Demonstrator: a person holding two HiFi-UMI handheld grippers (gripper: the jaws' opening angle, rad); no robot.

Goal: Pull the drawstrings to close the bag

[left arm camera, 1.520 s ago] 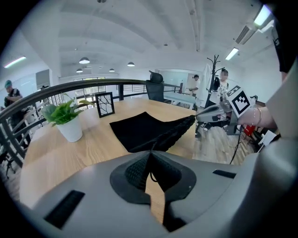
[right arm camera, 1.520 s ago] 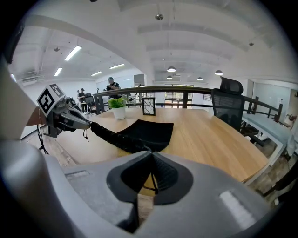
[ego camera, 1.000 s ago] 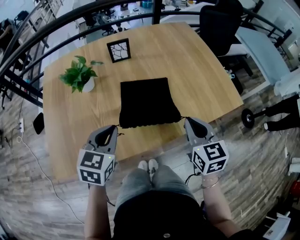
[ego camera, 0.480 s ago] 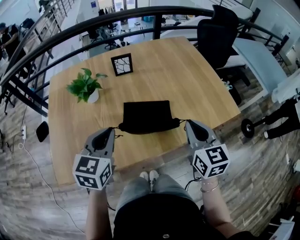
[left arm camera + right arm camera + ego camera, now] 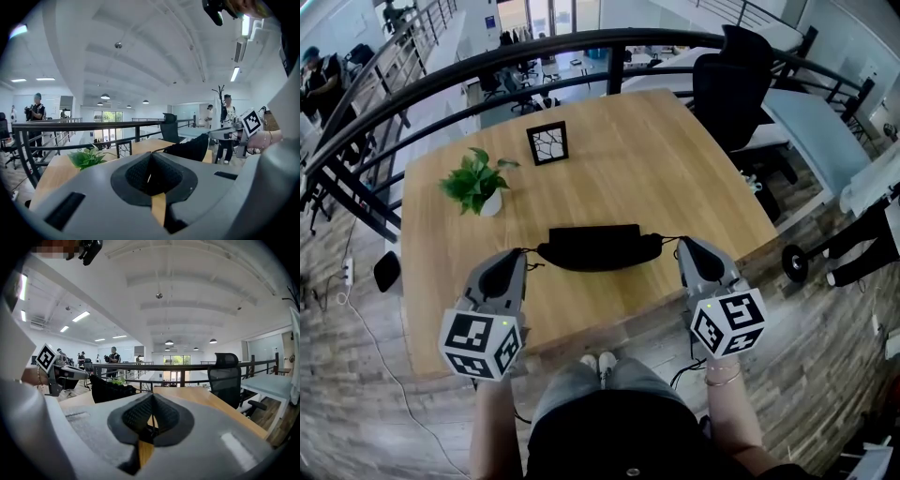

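Observation:
The black drawstring bag (image 5: pixel 598 248) hangs stretched between my two grippers over the near part of the wooden table (image 5: pixel 675 178), its mouth gathered into a narrow band. A thin drawstring (image 5: pixel 531 254) runs from its left end into my left gripper (image 5: pixel 517 256), which is shut on it. The other drawstring (image 5: pixel 670 240) leads into my right gripper (image 5: pixel 683 246), also shut. The left gripper view has its jaws (image 5: pixel 151 171) pressed together, the bag (image 5: pixel 190 149) off to the right. In the right gripper view the bag (image 5: pixel 110 391) is at left beyond the shut jaws (image 5: pixel 151 420).
A small potted plant (image 5: pixel 476 183) and a black picture frame (image 5: pixel 548 143) stand on the far part of the table. A black office chair (image 5: pixel 736 75) is behind the table's right corner. A dark railing (image 5: pixel 441 84) curves along the far side. The table's near edge is just before my grippers.
The bag, which lay flat and long on the table, has risen and drawn up into a short gathered band. Both grippers have moved up and slightly forward, still holding the strings.

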